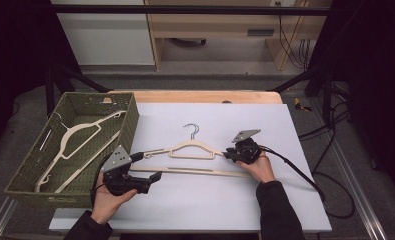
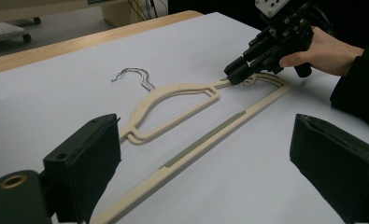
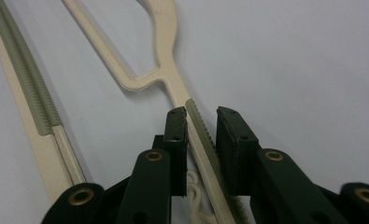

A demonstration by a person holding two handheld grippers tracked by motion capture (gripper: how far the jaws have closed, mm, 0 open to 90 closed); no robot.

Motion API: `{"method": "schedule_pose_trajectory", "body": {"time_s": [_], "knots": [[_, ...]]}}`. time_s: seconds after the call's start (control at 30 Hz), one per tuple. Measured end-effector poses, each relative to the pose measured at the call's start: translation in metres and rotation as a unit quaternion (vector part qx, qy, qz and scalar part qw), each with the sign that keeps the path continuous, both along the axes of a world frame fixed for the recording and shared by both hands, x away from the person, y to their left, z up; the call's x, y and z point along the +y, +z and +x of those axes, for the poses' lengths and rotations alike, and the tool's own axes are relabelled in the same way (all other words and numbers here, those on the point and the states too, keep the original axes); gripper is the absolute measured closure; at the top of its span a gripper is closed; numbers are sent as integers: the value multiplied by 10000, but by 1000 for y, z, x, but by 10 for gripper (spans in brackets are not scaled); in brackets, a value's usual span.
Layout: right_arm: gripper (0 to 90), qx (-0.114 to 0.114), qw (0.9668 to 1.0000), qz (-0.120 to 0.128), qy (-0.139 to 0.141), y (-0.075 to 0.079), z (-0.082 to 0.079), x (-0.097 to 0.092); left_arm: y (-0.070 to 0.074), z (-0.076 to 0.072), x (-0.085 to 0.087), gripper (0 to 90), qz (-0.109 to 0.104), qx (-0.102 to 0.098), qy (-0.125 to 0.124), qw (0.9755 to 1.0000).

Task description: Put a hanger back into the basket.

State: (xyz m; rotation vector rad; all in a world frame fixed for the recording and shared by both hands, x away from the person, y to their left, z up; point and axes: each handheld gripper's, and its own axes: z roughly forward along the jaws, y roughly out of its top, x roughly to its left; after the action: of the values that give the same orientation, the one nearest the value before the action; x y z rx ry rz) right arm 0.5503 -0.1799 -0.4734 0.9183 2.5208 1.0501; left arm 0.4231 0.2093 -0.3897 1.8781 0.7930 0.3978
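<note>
Hanger (image 1: 192,148) lies flat on the white table (image 1: 285,200), long axis running left to right between both hands. Its right shoulder runs lengthwise between the nearly closed jaws of the right gripper (image 3: 202,121), though pad contact is unclear. The left gripper (image 1: 155,177), jaws wide apart, waits just short of the left end, beside the wicker basket (image 1: 130,125).

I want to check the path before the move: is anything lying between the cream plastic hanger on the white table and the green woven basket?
Nothing visible does, except the left gripper near that path; the white table between hanger and basket looks bare.
</note>
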Motion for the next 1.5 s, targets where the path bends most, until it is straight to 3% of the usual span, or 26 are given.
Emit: {"method": "schedule_pose_trajectory", "body": {"time_s": [0.13,0.3,0.47,0.67,0.9,1.03,1.23,1.47,1.5], "knots": [[788,115,9999,122,30,4,-2,-2,0,0,0,89,8,-2,17,10000],[726,208,9997,102,18,2,-2,-1,0,0,-1,90,23,10,-2,10000],[762,122,9998,11,125,2,-3,0,-1,-1,-2,90,49,10,-6,10000],[786,350,9989,-17,300,5,-9,-1,0,-1,-2,92,35,-4,0,10000],[776,292,9990,-101,334,5,-18,2,-1,-2,-4,92,76,-2,-26,10000],[722,267,9988,-122,395,1,-18,4,-2,-2,-5,93,101,7,-46,9999],[774,234,9985,-179,467,0,-19,5,-5,-1,-9,94,150,50,-77,9998],[785,432,9977,-174,496,3,-30,5,-8,-1,-11,95,207,79,-106,9997],[781,350,9977,-158,550,2,-31,4,-8,-1,-12,95,211,92,-117,9997]]}}
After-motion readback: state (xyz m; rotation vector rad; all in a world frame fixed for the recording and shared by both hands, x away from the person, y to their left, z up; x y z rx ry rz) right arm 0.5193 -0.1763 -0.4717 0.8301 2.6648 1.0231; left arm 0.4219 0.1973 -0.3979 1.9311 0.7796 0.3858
